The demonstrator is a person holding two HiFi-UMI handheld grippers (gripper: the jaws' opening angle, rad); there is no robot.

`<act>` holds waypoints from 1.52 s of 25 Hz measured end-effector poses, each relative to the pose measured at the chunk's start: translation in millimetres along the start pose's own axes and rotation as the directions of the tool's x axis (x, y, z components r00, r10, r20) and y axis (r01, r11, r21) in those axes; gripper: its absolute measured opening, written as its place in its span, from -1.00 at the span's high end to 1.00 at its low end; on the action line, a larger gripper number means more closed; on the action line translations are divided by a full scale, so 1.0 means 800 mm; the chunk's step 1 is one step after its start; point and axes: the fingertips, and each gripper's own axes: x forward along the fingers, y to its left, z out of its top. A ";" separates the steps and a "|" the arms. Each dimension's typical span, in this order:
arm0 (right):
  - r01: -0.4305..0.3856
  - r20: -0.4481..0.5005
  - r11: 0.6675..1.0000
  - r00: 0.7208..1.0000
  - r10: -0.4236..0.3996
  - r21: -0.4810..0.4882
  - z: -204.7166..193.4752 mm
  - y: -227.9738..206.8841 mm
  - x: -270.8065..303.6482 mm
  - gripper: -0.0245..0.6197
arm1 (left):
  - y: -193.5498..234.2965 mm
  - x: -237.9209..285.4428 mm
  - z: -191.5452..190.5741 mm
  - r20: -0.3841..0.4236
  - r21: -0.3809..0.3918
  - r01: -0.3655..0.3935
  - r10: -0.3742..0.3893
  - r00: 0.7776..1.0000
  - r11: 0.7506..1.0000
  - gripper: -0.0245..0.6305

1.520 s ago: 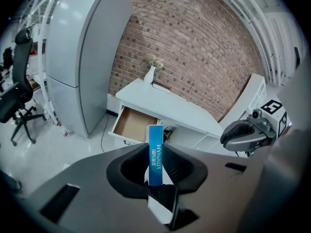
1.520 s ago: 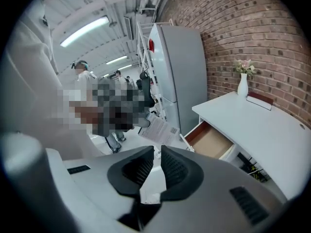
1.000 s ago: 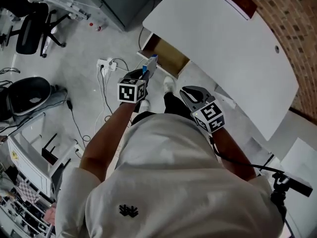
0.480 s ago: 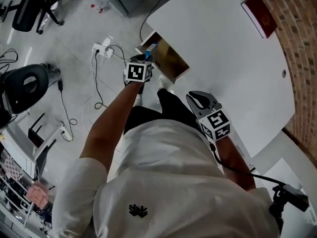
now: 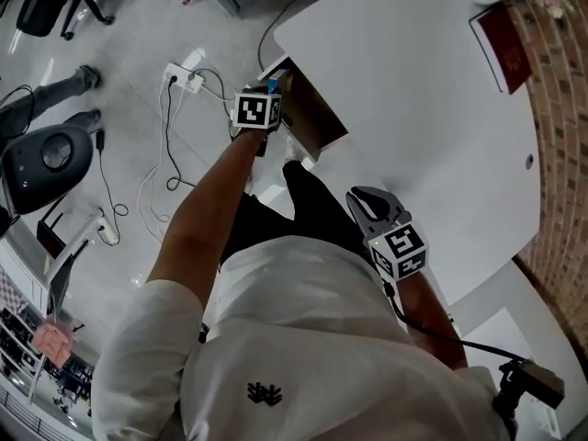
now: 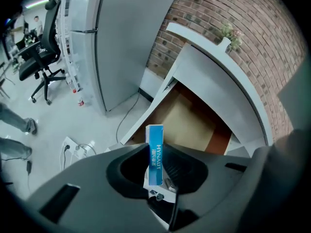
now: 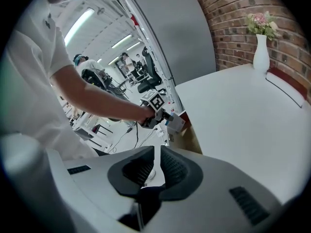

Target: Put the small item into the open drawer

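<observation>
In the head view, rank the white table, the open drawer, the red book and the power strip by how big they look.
1. white table
2. open drawer
3. red book
4. power strip
The drawer and the book look close in size, and the drawer is partly hidden under the table.

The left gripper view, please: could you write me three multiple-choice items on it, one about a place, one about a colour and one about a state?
1. Where is the open drawer?
A) under the white table
B) in the grey cabinet
C) flat on the floor

2. What colour is the small box?
A) red
B) blue
C) green

3. How is the left gripper?
A) open and empty
B) shut on a cable
C) shut on the small box

Answers:
1 A: the drawer juts out beneath the tabletop.
2 B: its face is blue with white print.
3 C: the jaws press the box's two sides.
</observation>
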 end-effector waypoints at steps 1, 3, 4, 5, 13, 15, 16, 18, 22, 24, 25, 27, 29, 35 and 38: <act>-0.002 -0.004 1.000 1.000 0.002 0.005 0.000 -0.002 0.001 0.73 | 0.003 0.006 0.001 -0.004 -0.010 0.002 -0.002 1.000 1.000 0.65; -0.005 -0.008 1.000 1.000 0.006 0.016 0.002 -0.005 0.004 0.73 | 0.006 0.017 0.002 -0.016 -0.034 0.009 -0.010 1.000 0.999 0.65; -0.006 -0.009 1.000 1.000 0.006 0.020 0.003 -0.009 0.005 0.73 | 0.007 0.022 0.003 -0.021 -0.042 0.013 -0.014 1.000 0.999 0.65; -0.005 -0.011 1.000 1.000 0.005 0.021 0.002 -0.013 0.007 0.73 | 0.008 0.027 0.004 -0.025 -0.047 0.014 -0.015 1.000 0.999 0.65; 0.004 -0.018 0.999 1.000 -0.004 0.043 0.001 -0.033 0.010 0.73 | 0.013 0.059 0.009 -0.066 -0.073 0.018 -0.023 0.998 0.997 0.65; 0.005 -0.017 0.999 1.000 -0.004 0.051 0.001 -0.034 0.012 0.73 | 0.014 0.063 0.010 -0.076 -0.072 0.019 -0.024 0.997 0.997 0.64; 0.006 -0.018 0.999 1.000 -0.005 0.052 -0.001 -0.035 0.013 0.73 | 0.015 0.064 0.010 -0.082 -0.073 0.018 -0.024 0.996 0.997 0.64; 0.006 -0.021 0.998 1.000 -0.005 0.056 -0.005 -0.035 0.015 0.73 | 0.017 0.065 0.008 -0.088 -0.076 0.018 -0.024 0.996 0.997 0.64; 0.004 -0.022 0.998 1.000 -0.003 0.060 -0.004 -0.037 0.015 0.73 | 0.024 0.064 0.003 -0.092 -0.075 0.000 -0.007 0.996 0.997 0.63; 0.002 -0.016 0.998 1.000 -0.001 0.065 -0.001 -0.036 0.015 0.73 | 0.026 0.063 0.002 -0.089 -0.074 -0.004 -0.003 0.996 0.997 0.62; 0.002 -0.015 0.998 1.000 -0.001 0.064 -0.002 -0.036 0.015 0.73 | 0.027 0.062 0.002 -0.087 -0.070 -0.005 -0.001 0.996 0.998 0.61; 0.005 -0.017 0.998 1.000 -0.004 0.057 -0.005 -0.036 0.015 0.73 | 0.026 0.060 0.003 -0.084 -0.059 -0.004 -0.001 0.996 0.998 0.60; 0.005 -0.015 0.999 1.000 -0.004 0.053 -0.005 -0.034 0.015 0.73 | 0.025 0.057 0.004 -0.083 -0.052 0.000 -0.004 0.997 0.999 0.58; 0.002 -0.005 0.999 1.000 -0.001 0.044 -0.001 -0.019 0.019 0.73 | 0.029 0.038 0.002 -0.073 -0.041 0.005 -0.008 0.997 0.999 0.54; -0.003 0.002 0.999 1.000 0.003 0.036 0.002 -0.009 0.020 0.73 | 0.030 0.023 0.002 -0.062 -0.031 0.008 -0.010 0.998 0.999 0.54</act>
